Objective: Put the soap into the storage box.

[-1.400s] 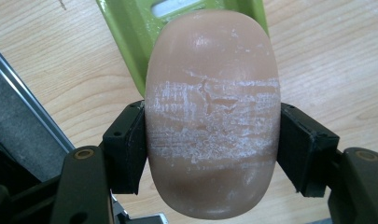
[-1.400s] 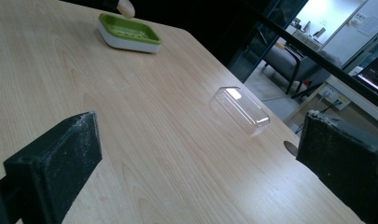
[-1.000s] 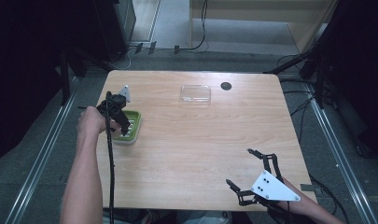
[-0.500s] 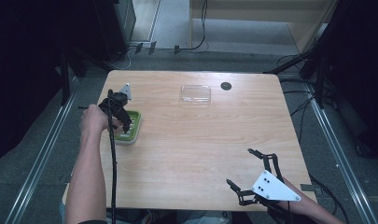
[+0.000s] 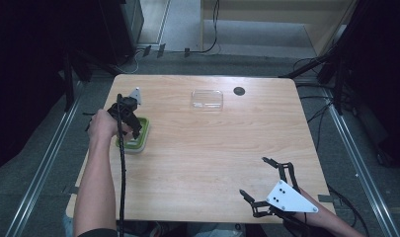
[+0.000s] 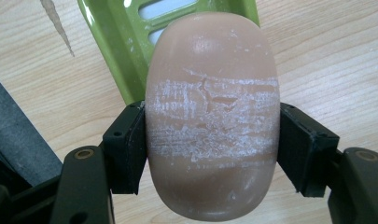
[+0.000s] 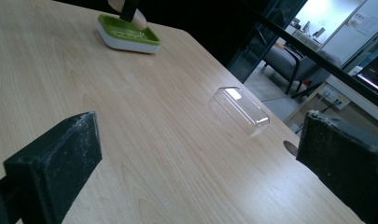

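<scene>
- We clamp a tan bar of soap (image 6: 212, 126) in our left gripper (image 6: 210, 149), both pads pressing its sides, just above the green soap dish (image 5: 138, 136) near the left edge of the wooden table (image 5: 212, 158).
- Our right gripper (image 5: 264, 185) rests at the near right corner, jaws wide apart around nothing.
- A clear plastic lid (image 5: 206, 99) lies near the far edge.

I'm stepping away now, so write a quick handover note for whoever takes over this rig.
Left gripper: shut on the soap bar, held just above the green soap dish at the table's left side.
Right gripper: open, holding nothing, near the front right corner.
Clear lid: lying apart at the far middle of the table.
Done: soap gripped.
Left, probably: move the soap wherever it's meant to go; the lid is untouched.
</scene>
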Demonstrator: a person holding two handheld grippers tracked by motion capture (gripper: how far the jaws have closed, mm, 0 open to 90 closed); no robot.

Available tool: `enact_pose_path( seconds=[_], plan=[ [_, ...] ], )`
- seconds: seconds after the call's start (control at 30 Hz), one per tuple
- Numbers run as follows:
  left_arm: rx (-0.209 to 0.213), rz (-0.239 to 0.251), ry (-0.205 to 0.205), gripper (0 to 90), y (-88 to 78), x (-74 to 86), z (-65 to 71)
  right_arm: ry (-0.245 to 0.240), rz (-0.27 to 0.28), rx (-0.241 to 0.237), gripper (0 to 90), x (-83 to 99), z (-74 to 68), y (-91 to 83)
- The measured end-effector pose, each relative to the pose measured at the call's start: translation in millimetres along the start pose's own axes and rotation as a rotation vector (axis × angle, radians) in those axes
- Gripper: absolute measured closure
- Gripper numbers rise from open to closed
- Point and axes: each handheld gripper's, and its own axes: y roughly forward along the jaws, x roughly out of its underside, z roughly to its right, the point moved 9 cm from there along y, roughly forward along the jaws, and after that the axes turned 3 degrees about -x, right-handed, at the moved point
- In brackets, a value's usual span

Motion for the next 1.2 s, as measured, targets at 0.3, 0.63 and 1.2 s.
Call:
enact_pose_path(
  seconds=[0.3, 0.63, 1.2],
  plan=[
    [-0.001, 0.011, -0.017, 33.6, 5.0, -4.0, -0.9, 0.003, 0.003, 0.002, 0.0, -0.1, 0.1, 0.0],
    [-0.008, 0.046, -0.056, 33.6, 11.9, -7.8, -8.6, -0.003, 0.001, 0.000, 0.0, -0.2, -0.1, 0.1],
    [-0.021, 0.070, -0.094, 33.6, 25.7, -17.3, -10.6, -0.003, 0.000, -0.001, 0.0, 0.1, 0.1, 0.1]
  ],
)
